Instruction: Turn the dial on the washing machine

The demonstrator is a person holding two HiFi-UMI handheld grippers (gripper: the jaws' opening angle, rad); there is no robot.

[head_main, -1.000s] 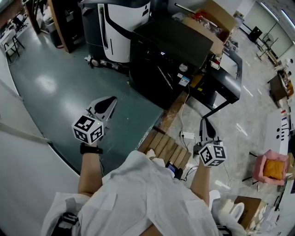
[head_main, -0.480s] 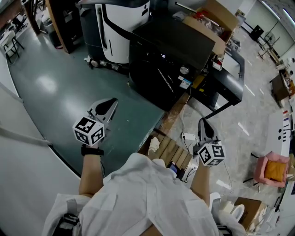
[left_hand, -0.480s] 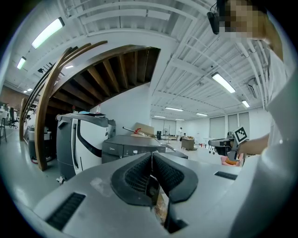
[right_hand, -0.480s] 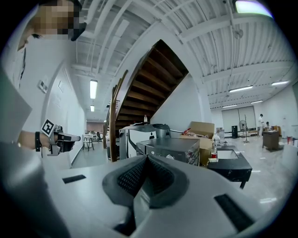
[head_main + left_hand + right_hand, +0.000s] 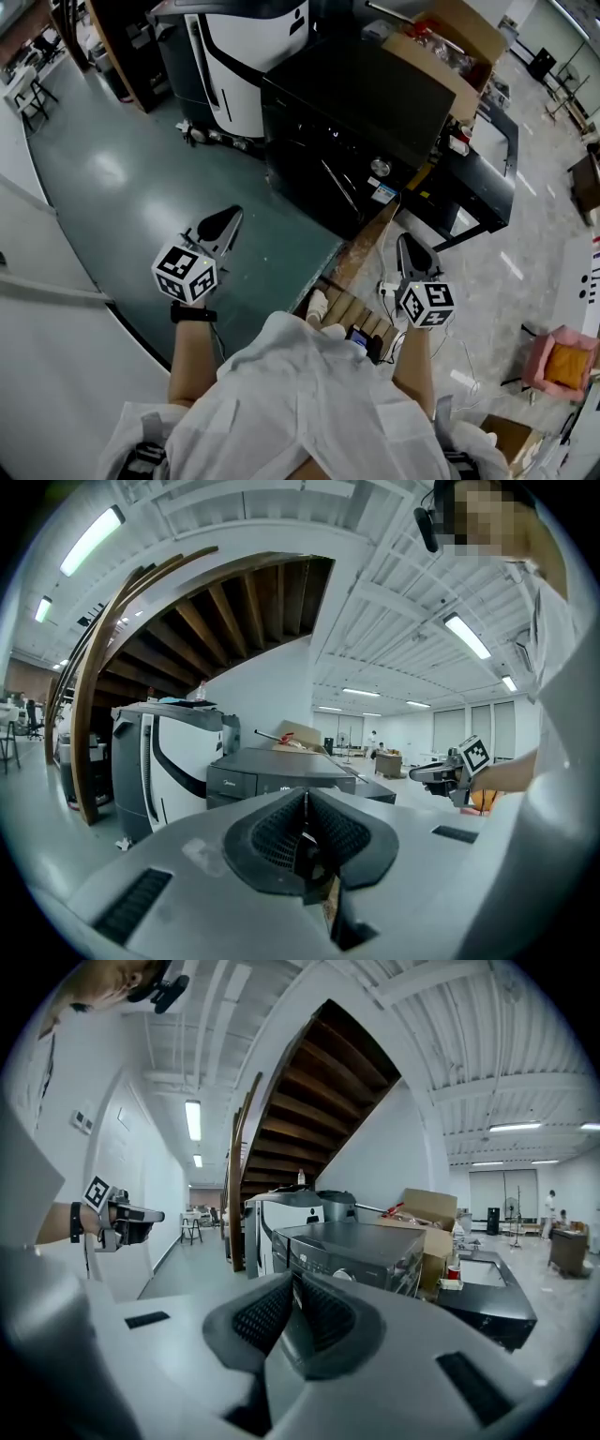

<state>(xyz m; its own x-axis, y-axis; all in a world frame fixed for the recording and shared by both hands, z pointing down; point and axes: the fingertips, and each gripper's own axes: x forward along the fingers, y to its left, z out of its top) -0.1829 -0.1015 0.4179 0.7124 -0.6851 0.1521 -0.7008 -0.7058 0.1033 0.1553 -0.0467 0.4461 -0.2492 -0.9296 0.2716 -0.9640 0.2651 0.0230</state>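
washing machine (image 5: 356, 103), dial (image 5: 380, 167), right hand-held gripper (image 5: 408, 246)

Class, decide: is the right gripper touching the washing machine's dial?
Apart. The head view shows the right gripper held short of the washing machine, with a plain gap between its fingers and the dial.

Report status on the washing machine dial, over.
Left gripper and right gripper both shut, empty, short of the machine. Dial on washing machine untouched. Wooden pallet on floor at the person's feet.
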